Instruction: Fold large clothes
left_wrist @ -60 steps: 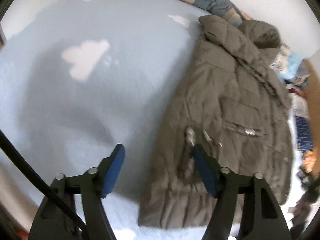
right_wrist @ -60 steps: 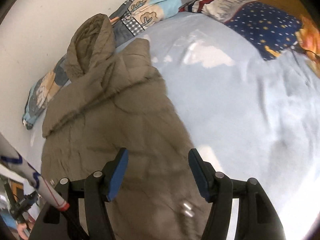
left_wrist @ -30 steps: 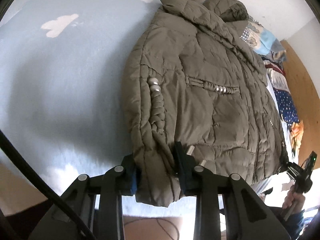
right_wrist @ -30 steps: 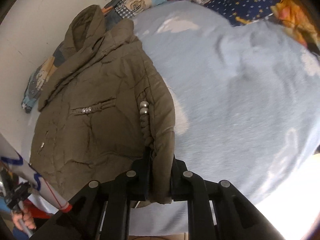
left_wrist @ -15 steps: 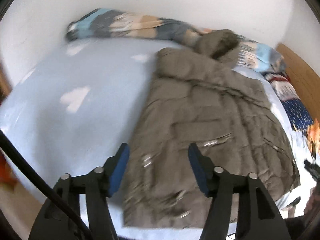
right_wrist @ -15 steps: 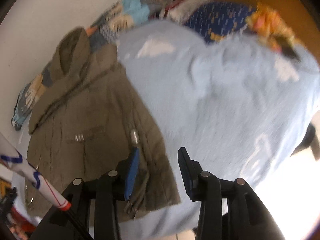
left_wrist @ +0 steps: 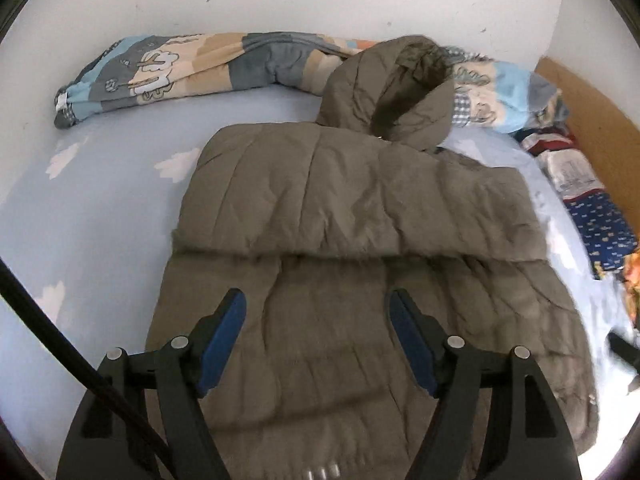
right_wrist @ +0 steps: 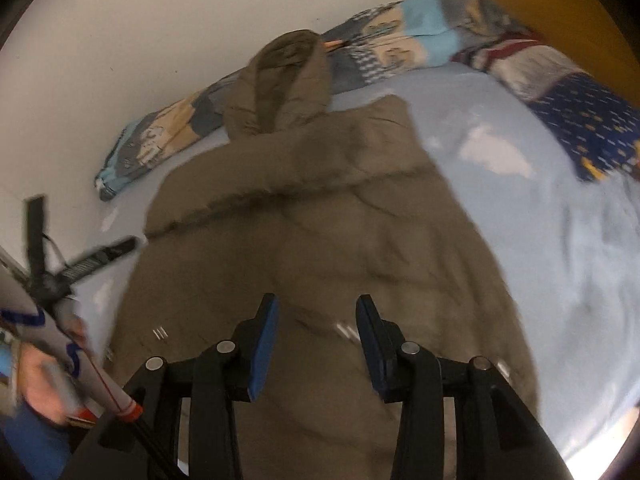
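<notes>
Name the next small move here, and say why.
Probably bring both grippers down to the jacket's near hem and take hold for another fold. The left gripper and right gripper are open and empty above it, having just been opening. The jacket lies on the bed with one flap folded across, hood still sticking out.

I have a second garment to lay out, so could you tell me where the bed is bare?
Bare sheet lies between the jacket and the wall, below the rolled quilt. A wider patch lies across the jacket. The patterned bedding crowds that far corner.
</notes>
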Demonstrator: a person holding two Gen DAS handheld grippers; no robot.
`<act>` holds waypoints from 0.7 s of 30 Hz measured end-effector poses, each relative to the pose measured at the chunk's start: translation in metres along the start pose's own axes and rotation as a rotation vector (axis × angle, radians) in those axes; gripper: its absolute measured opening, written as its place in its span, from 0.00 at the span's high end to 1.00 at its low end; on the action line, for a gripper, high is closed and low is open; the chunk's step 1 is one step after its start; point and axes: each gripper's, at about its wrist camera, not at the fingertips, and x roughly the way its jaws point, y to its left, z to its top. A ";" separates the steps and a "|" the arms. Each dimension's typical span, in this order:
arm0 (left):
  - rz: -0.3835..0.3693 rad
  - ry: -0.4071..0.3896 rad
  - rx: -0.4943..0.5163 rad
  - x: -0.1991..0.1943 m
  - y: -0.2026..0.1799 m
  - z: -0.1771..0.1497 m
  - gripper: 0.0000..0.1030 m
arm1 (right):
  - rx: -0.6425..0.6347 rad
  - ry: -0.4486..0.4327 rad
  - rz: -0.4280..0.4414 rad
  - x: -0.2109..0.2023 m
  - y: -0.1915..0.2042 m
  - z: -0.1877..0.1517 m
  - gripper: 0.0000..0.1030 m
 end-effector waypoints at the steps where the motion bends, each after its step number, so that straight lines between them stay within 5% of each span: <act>1: 0.000 0.011 0.002 0.006 -0.001 0.005 0.29 | -0.009 -0.005 -0.001 0.009 0.010 0.017 0.58; 10: -0.055 -0.018 -0.004 0.018 0.014 0.044 0.29 | 0.000 -0.034 -0.034 0.092 0.054 0.176 0.58; 14: -0.082 -0.017 -0.037 0.019 0.023 0.045 0.29 | 0.054 -0.069 -0.084 0.131 0.044 0.255 0.58; 21: -0.095 -0.032 -0.012 0.024 0.021 0.046 0.29 | 0.177 -0.136 -0.140 0.214 0.012 0.371 0.42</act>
